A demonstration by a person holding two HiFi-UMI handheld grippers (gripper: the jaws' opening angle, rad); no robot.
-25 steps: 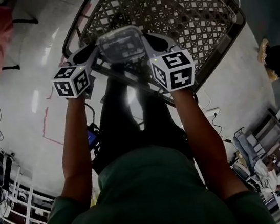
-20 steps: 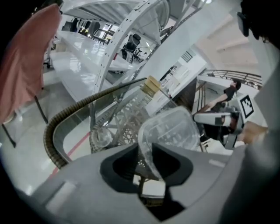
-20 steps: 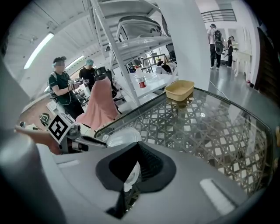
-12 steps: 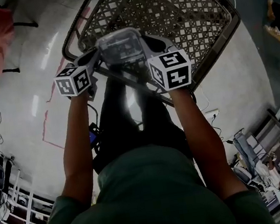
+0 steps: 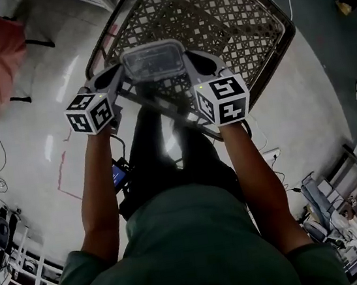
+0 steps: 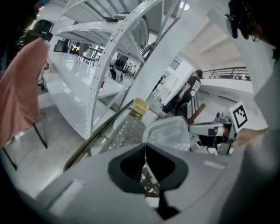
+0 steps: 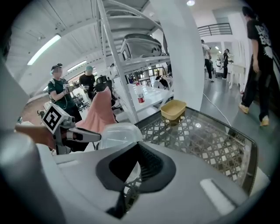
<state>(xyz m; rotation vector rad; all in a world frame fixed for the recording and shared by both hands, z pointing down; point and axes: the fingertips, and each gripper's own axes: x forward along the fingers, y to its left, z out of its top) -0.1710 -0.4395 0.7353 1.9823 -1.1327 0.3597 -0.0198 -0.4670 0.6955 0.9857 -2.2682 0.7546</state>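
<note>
The glass-topped desk (image 5: 233,19) now sits lower and farther off; the clear container (image 5: 154,61) has risen and levelled above its near edge, its side rims pinched in the closed left hand-held gripper (image 5: 118,76) and right hand-held gripper (image 5: 192,64)

Container (image 5: 153,61) over table's (image 5: 230,19) near edge

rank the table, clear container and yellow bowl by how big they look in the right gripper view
1. table
2. clear container, though it is much nearer the camera, so its lead over the bowl is unsure
3. yellow bowl
</note>
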